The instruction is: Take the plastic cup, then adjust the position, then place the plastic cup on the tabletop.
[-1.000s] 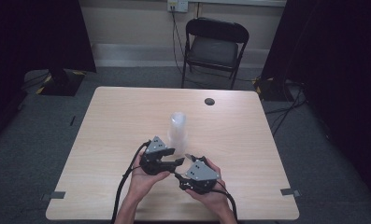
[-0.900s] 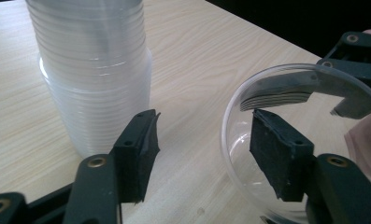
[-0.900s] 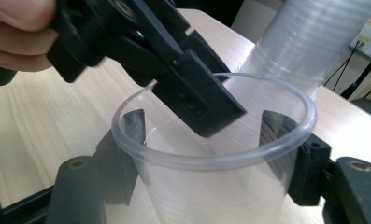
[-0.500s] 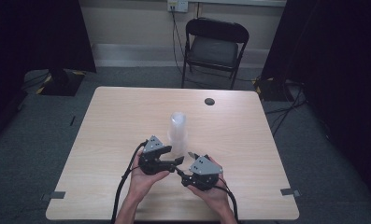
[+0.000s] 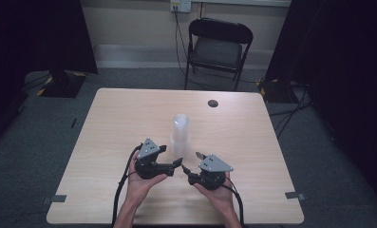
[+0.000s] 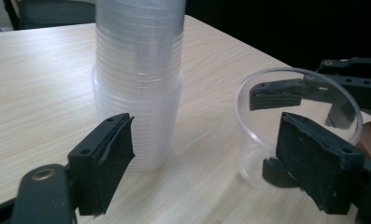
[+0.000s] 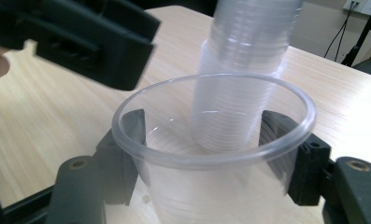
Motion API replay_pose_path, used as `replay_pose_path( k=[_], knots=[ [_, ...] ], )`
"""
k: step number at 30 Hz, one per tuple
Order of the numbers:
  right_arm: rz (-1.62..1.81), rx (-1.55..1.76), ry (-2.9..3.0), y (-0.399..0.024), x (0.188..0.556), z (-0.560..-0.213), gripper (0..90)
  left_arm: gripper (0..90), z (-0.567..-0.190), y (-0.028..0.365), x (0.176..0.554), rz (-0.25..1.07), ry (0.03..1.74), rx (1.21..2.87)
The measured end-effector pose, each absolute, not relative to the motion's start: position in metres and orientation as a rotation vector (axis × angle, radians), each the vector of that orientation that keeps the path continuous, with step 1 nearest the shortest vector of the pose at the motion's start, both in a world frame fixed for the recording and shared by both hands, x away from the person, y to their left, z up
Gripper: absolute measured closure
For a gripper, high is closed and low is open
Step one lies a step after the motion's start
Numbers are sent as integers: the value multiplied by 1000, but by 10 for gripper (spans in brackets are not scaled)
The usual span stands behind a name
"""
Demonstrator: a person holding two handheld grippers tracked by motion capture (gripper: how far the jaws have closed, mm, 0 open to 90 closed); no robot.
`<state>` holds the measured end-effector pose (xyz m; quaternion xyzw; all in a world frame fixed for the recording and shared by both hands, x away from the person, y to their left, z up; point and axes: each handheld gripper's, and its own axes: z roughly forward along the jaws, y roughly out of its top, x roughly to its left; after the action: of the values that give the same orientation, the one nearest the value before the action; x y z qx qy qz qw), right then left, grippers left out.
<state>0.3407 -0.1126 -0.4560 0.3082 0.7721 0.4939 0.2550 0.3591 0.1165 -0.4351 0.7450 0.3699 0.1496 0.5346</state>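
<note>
A tall stack of clear plastic cups [image 5: 180,133] [image 6: 139,79] [image 7: 246,70] stands upside down at the table's middle. Just in front of it, my right gripper [image 5: 192,163] [image 7: 211,149] is shut on a single clear cup [image 7: 216,154] [image 6: 267,135], one black jaw on each side of its wall, mouth toward the camera. To its left, my left gripper [image 5: 171,156] [image 6: 209,158] is open and has just been opening; no pad presses on anything. Its one jaw sits right beside the held cup's rim, the other near the stack's base.
The light wooden table [image 5: 119,118] has a small dark round hole [image 5: 212,103] near its far edge. A black folding chair [image 5: 219,47] stands beyond that edge. Dark curtains hang left and right; cables trail from both grippers toward the near edge.
My left gripper's jaws stand wider apart than before. Both hands have stayed in place, and the right gripper still grips the single cup.
</note>
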Motion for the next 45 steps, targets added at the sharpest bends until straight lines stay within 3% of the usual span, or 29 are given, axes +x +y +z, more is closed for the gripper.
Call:
replay_pose_path(
  k=[8,26,35,45],
  knots=[
    [1363,897,2064,-120,347,-457,323,158,-440,123,358,385,913,1731],
    [1377,1040,1976,-141,372,-460,316,159,-443,128,356,429,971,1805],
    [1374,1081,1946,-148,384,-457,316,157,-453,132,349,415,914,1778],
    [1355,1128,1906,-161,407,-455,308,158,-462,140,349,495,975,1762]
  ],
)
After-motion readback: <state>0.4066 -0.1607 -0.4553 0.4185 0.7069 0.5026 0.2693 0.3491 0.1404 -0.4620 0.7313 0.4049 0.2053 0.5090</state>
